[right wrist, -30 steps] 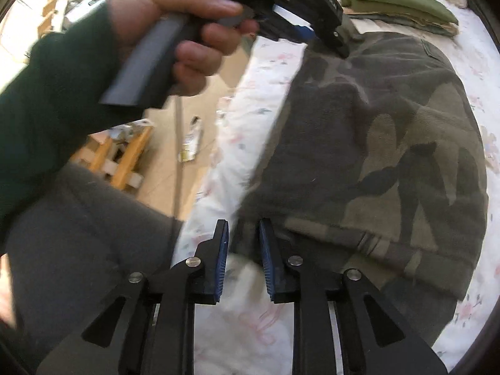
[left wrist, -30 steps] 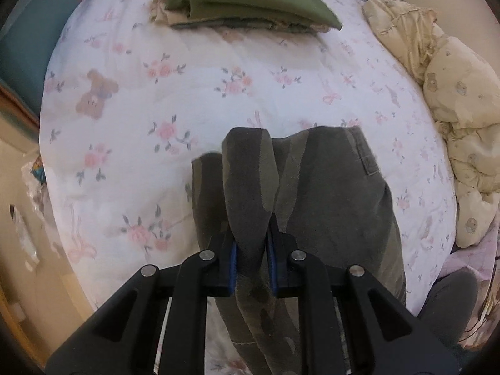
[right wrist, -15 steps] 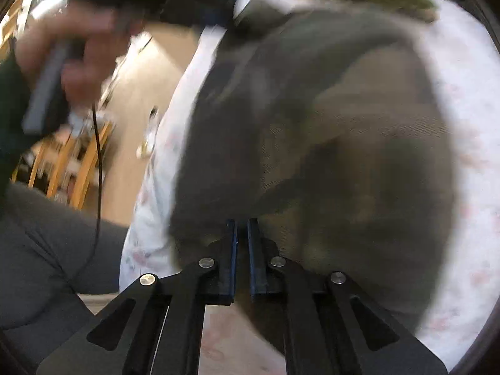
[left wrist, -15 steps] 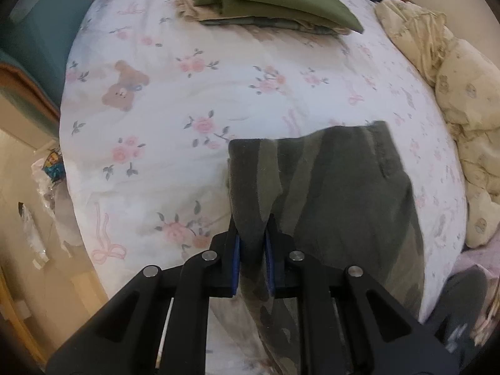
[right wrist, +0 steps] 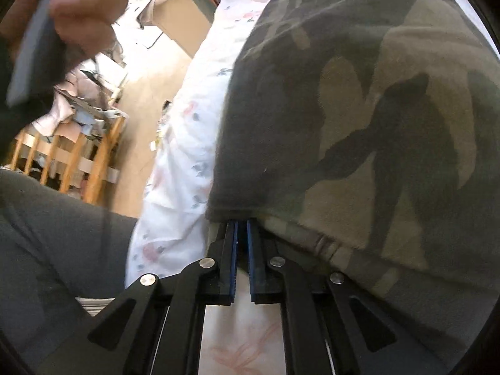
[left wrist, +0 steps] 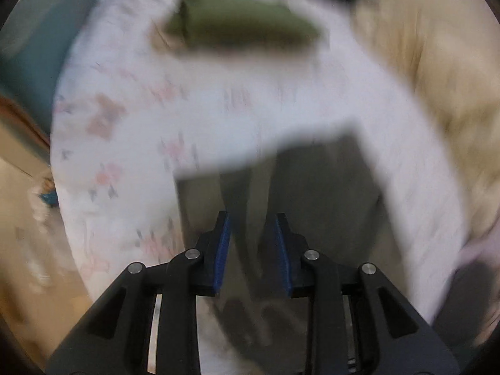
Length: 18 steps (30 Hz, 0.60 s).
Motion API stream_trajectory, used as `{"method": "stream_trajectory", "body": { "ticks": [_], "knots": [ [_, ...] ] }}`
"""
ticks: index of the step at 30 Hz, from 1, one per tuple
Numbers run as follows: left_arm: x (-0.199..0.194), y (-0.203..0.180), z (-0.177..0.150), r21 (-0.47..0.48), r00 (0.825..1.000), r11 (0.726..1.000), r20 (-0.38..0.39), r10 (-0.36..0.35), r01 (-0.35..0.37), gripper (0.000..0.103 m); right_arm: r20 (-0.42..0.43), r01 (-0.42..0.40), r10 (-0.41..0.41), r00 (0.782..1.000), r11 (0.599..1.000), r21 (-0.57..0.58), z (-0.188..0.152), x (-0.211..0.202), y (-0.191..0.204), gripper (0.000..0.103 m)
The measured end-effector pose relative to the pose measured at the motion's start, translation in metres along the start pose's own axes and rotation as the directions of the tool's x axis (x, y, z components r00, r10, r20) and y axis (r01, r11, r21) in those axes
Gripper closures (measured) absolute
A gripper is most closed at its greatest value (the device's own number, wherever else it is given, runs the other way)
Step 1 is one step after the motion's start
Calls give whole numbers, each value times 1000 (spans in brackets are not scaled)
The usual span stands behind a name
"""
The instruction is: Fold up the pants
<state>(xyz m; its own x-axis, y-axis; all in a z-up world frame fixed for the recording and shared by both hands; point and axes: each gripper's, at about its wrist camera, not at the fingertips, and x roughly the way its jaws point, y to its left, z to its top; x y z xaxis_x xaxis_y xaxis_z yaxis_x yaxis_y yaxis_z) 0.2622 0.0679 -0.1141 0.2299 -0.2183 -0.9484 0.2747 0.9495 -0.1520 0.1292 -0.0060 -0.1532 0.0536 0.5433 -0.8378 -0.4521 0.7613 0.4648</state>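
Right gripper (right wrist: 242, 228) pinched near edge of camo pants (right wrist: 359, 109), pads nearly together. Left gripper (left wrist: 251, 228) jaws opening, blurred pants (left wrist: 312, 187) beneath, pads apart. Pants lay near bed-sheet (left wrist: 218, 106) edge; bare sheet beyond; green folded pile (left wrist: 240, 28) far.

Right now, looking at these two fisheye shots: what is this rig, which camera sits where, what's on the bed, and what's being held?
No robot arm: a person holds a two-finger gripper in each hand, each with a fisheye camera looking along its fingers. The blurred left wrist view shows the left gripper over the camouflage pants on a floral bedsheet, with a folded green garment farther off. Its jaws are opening and no longer press the cloth. The right wrist view shows the right gripper shut on the pants' near edge; the person's left hand shows at upper left.
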Motion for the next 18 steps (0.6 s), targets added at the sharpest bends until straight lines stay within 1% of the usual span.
{"method": "stream_trajectory", "body": {
  "ticks": [1,2,3,4,5,6,7,8,9,10,11,13,14,16,17,18],
  "knots": [
    [15,-6,-5,34,997,998,-57,46,-44,79,-5,-25,25,1000,1000,-1,-3,-6,3,98],
    [28,-12,-11,67,990,993,-101,99,-93,79,9,-40,40,999,999,-7,-6,-18,7,98],
    [35,-15,-14,96,985,987,-102,137,-127,79,23,-45,45,999,999,-10,-7,-27,9,98],
    [37,-16,-13,106,983,985,-106,147,-136,79,50,-33,34,998,999,-7,-10,-41,11,98],
    [37,-15,-12,100,983,986,-110,144,-133,79,104,-28,27,994,1000,4,-15,-65,9,98],
    [37,-10,-10,70,985,991,-118,125,-117,79,149,-27,26,989,1000,7,-18,-84,6,98],
    [37,-8,-10,57,985,992,-123,118,-112,79,226,20,-22,974,1000,13,-21,-110,1,98],
    [37,-5,-10,53,985,992,-127,117,-111,78,262,55,-60,963,998,28,-21,-123,-4,98],
    [37,-5,-9,55,985,992,-127,119,-113,76,287,92,-106,952,994,59,-19,-136,-16,98],
    [37,-3,-9,58,985,992,-126,122,-116,76,287,111,-130,949,990,82,-18,-139,-26,98],
    [37,-4,-9,58,985,992,-125,122,-115,76,255,141,-167,952,983,118,-13,-135,-43,101],
    [37,-2,-9,51,984,992,-125,123,-118,76,183,148,-173,968,978,144,-7,-116,-63,103],
    [37,-1,-10,44,985,993,-127,118,-114,76,114,162,-181,977,974,159,-9,-98,-71,103],
    [35,-4,-10,52,984,991,-127,126,-120,76,-8,170,-172,985,966,195,-25,-68,-83,103],
    [36,-5,-10,59,984,991,-124,130,-123,76,-49,179,-172,984,962,207,-34,-58,-86,103],
    [36,-5,-11,70,984,989,-117,138,-130,76,-33,180,-177,984,958,225,-43,-58,-86,103]
  ]
}}
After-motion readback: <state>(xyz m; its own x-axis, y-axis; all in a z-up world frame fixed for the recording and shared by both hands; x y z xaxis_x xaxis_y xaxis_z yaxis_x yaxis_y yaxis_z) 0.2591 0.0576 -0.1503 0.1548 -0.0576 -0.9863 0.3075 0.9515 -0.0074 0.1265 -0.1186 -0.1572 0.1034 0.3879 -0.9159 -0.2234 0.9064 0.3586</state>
